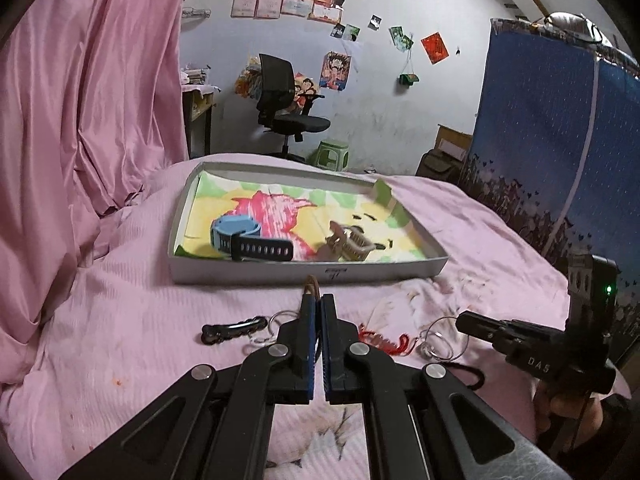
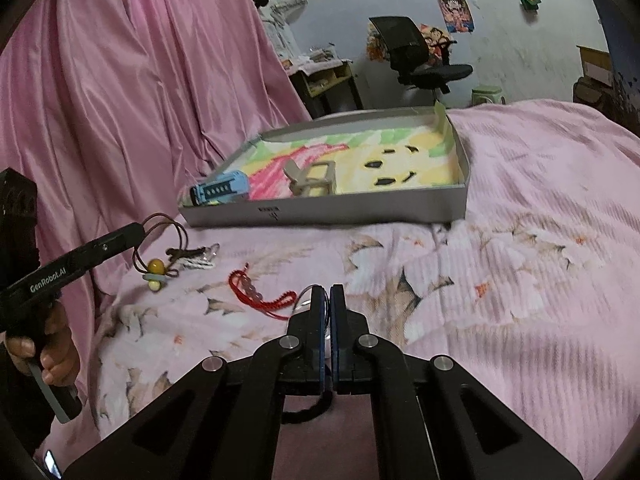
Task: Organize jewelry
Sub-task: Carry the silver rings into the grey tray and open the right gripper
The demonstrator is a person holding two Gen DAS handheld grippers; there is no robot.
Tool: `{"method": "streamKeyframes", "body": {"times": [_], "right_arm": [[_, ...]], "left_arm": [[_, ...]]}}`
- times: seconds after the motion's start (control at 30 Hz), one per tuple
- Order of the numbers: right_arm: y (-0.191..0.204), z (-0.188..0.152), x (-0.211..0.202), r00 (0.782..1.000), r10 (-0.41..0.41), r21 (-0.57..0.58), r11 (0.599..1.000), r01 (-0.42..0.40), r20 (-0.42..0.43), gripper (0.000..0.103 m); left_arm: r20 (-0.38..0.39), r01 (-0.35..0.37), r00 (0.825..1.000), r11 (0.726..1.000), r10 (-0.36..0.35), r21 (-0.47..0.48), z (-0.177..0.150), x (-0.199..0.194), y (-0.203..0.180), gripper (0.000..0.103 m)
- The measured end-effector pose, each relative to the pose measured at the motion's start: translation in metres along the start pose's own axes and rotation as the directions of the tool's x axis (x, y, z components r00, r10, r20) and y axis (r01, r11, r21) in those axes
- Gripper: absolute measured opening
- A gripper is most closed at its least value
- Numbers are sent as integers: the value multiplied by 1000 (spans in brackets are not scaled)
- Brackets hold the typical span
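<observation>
A grey tray with a colourful lining lies on the pink bed. In it are a blue watch and a beige hair claw. My left gripper is shut on a brown cord bracelet with a yellow bead, held just above the bed before the tray. My right gripper is shut on a thin wire ring, low over the bed. A red cord bracelet and a black hair clip lie between them.
Pink fabric hangs at the left. A blue screen stands at the right. An office chair and a green stool stand beyond the bed. A clear ring lies beside the black clip.
</observation>
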State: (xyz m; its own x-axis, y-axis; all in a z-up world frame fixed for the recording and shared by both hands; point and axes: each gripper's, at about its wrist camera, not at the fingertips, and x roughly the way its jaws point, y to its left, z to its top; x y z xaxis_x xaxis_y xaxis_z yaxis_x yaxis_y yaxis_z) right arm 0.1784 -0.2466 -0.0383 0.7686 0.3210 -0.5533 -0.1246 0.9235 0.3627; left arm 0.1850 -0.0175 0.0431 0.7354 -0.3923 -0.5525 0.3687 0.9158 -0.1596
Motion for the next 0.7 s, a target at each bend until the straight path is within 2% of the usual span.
{"method": "streamKeyframes", "body": {"times": [0.37,0.7], "right_arm": [[2,22,-13,996,37,-5,999,-37,81,2],[8,92,-4,977,53,-44,998,-45,205,2]], "left_arm": [[69,19,997,1000,-18,-5,27,0,-21,3],[146,-4,989,999,10,-42,70,37,-23,3]]}}
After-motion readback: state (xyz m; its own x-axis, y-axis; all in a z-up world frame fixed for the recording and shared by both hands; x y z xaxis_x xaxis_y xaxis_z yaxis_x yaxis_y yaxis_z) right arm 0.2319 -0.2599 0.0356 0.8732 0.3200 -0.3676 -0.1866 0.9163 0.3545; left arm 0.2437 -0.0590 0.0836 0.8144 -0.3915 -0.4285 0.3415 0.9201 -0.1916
